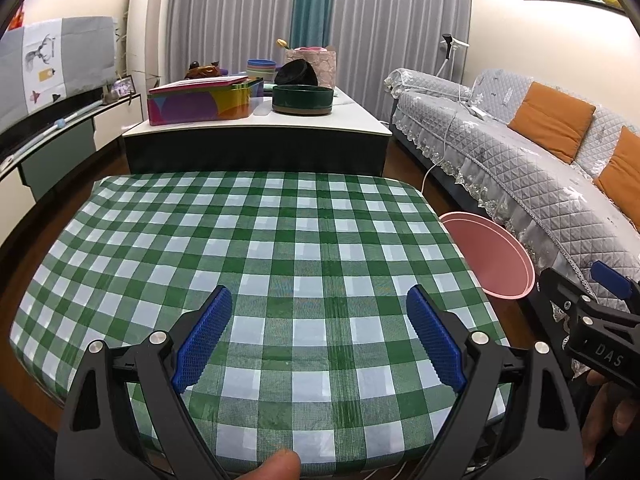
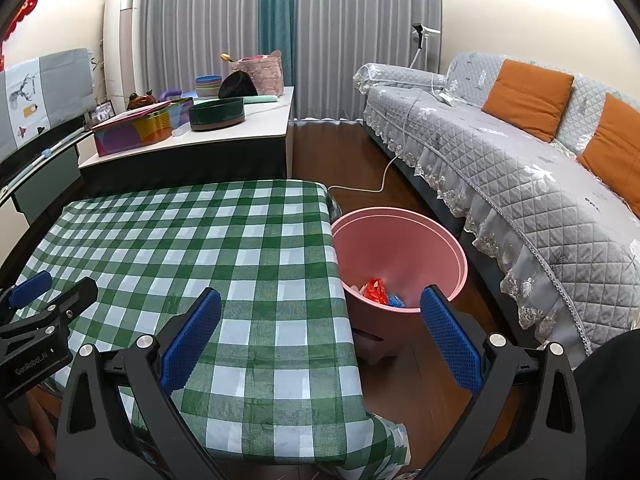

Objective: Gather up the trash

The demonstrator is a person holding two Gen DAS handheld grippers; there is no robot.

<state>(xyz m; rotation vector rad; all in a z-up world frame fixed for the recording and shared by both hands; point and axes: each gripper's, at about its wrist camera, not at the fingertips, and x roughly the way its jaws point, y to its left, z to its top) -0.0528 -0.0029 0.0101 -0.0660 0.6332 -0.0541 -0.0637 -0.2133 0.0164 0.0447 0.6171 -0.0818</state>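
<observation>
Trash (image 2: pixel 378 290) sits at the bottom of the pink bin (image 2: pixel 448 240): a red wrapper plus white and blue scraps. Bin stands on the wood floor (image 2: pixel 352 148), just beside the right edge of the checked table (image 2: pixel 208 240), between table and grey sofa (image 2: pixel 520 184). Left gripper (image 1: pixel 320 334) hovers over the near part of the green-white cloth, jaws wide, nothing between them. Right gripper (image 2: pixel 322 332) also spread wide and empty, straddling the table's right edge, 1 finger over cloth, 1 in line with the bin rim. Left wrist view shows only part of the bin rim past the table edge. Low cabinet (image 2: pixel 224 136) behind the table carries a colourful tin (image 2: pixel 136 130) and a dark green bowl (image 2: pixel 216 114).
</observation>
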